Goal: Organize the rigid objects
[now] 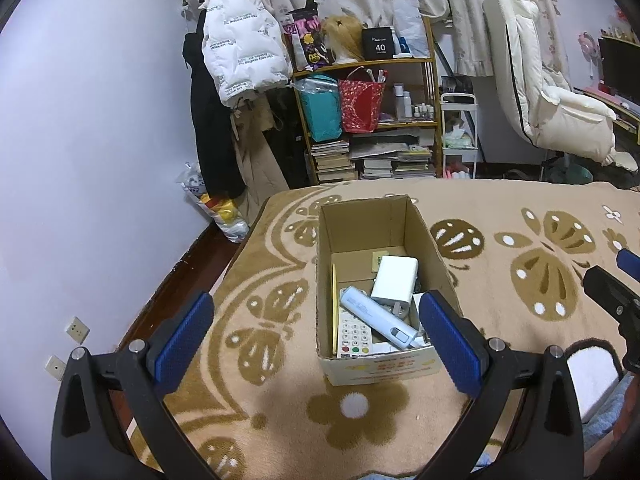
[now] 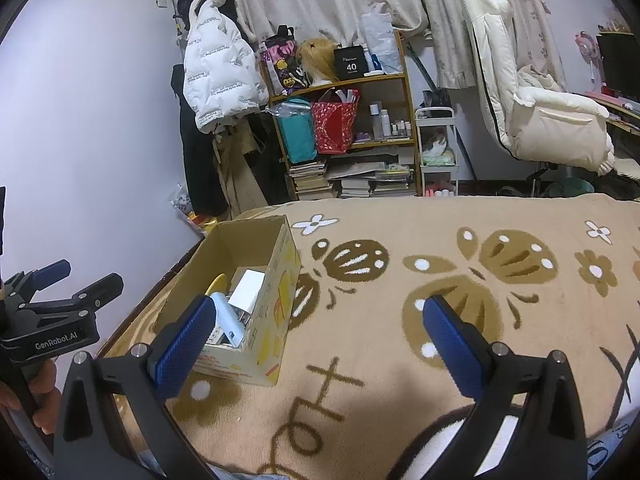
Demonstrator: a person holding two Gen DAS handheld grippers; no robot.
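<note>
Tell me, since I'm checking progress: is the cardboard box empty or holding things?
Holding things. The cardboard box, open-topped, contains a white charger, a pale blue device and a keypad. Both grippers are open and empty.

"GenRobot.AI" in white on the black body of the left gripper point(image 2: 60, 280), "40" in white on a black box point(image 2: 351, 64) on the top shelf point(image 2: 340, 82), jacket and carton print unreadable
</note>
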